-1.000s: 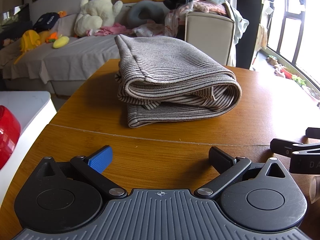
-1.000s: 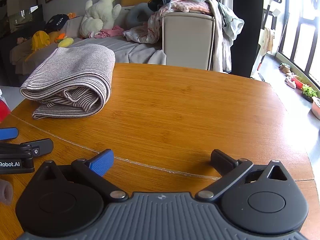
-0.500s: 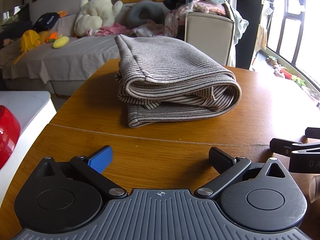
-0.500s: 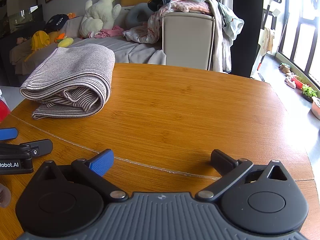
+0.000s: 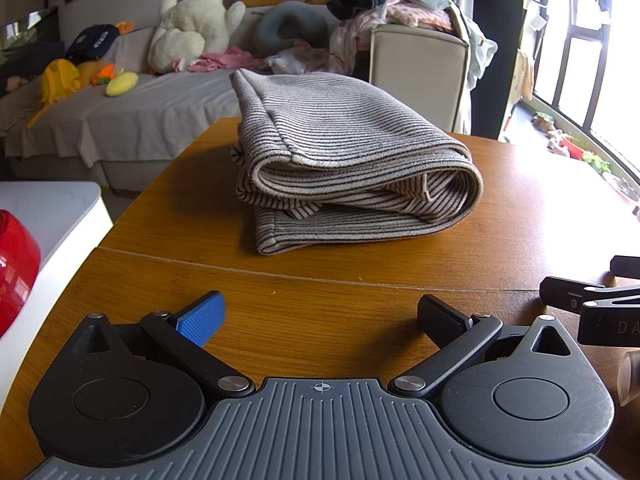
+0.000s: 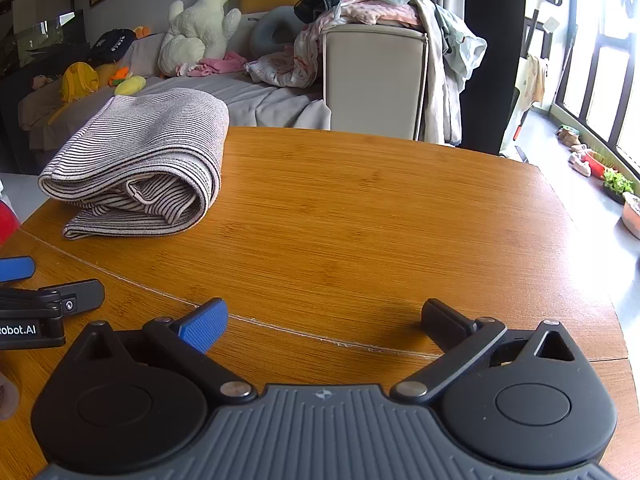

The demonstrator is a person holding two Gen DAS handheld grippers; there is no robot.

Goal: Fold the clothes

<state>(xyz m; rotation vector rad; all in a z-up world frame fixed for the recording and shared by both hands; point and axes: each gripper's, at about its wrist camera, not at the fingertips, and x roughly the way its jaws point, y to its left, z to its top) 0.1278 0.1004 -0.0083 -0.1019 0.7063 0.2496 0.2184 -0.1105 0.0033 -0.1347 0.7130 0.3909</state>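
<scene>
A grey striped garment (image 5: pixel 344 164) lies folded in a thick bundle on the round wooden table (image 5: pixel 360 292); in the right wrist view the garment (image 6: pixel 140 164) sits at the far left of the table (image 6: pixel 380 220). My left gripper (image 5: pixel 320 316) rests low near the table's front edge, open and holding nothing, well short of the bundle. My right gripper (image 6: pixel 324 320) is also open and holds nothing, with bare wood ahead of it. Each gripper shows at the other view's edge: the right one (image 5: pixel 592 300), the left one (image 6: pixel 36 296).
Behind the table stand a sofa (image 5: pixel 132 120) with soft toys and a beige armchair (image 6: pixel 376 80) heaped with loose clothes (image 6: pixel 372 4). A white surface (image 5: pixel 48 216) with a red object (image 5: pixel 14 268) sits at the left. Windows are on the right.
</scene>
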